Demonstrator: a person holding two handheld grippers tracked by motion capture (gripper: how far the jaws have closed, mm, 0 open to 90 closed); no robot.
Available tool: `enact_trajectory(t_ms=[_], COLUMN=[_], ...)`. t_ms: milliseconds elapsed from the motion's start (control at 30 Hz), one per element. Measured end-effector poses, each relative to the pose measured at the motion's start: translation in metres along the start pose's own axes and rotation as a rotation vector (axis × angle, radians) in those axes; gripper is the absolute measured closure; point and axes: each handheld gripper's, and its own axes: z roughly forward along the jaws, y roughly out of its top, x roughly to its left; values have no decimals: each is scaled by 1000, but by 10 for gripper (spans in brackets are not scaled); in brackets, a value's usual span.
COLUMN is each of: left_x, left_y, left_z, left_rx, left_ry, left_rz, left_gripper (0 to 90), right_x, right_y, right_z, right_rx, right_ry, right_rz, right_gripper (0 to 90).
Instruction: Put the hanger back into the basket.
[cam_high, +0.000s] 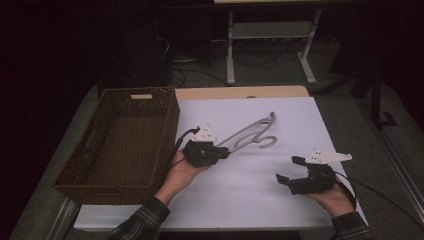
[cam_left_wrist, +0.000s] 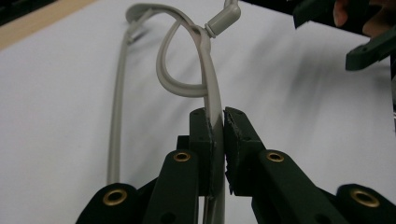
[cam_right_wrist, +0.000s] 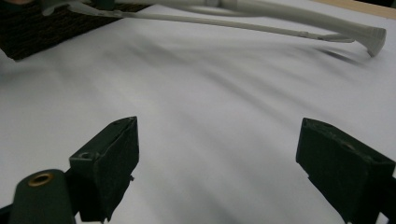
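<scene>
your left gripper (cam_high: 223, 152) pinches the hanger (cam_high: 248, 133) arm, right gripper (cam_high: 290, 171) spread idle; lift level, swing toward basket (cam_high: 165, 125) at 9 o'clock.

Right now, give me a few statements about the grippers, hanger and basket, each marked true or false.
1. The left gripper is shut on the grey hanger. True.
2. The right gripper holds the hanger's hook. False: it is open and holds nothing.
3. The wicker basket stands at the table's left side. True.
4. The hanger lies inside the basket. False: it is over the white sheet, right of the basket.
</scene>
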Motion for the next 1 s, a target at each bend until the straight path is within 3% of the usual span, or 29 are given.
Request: enact_trajectory(t_ms=[567, 1000], left_x=[10, 25], left_y=[31, 48], left_z=[-46, -96], left_rx=[-106, -133], left_ry=[35, 45], left_rz=[-59, -96], left_gripper=[830, 829], right_x=[-3, -3], right_y=[-2, -1], right_z=[0, -1], right_rx=[1, -2], right_ry=[-12, -17], right_rz=[3, 5], right_gripper=[132, 132])
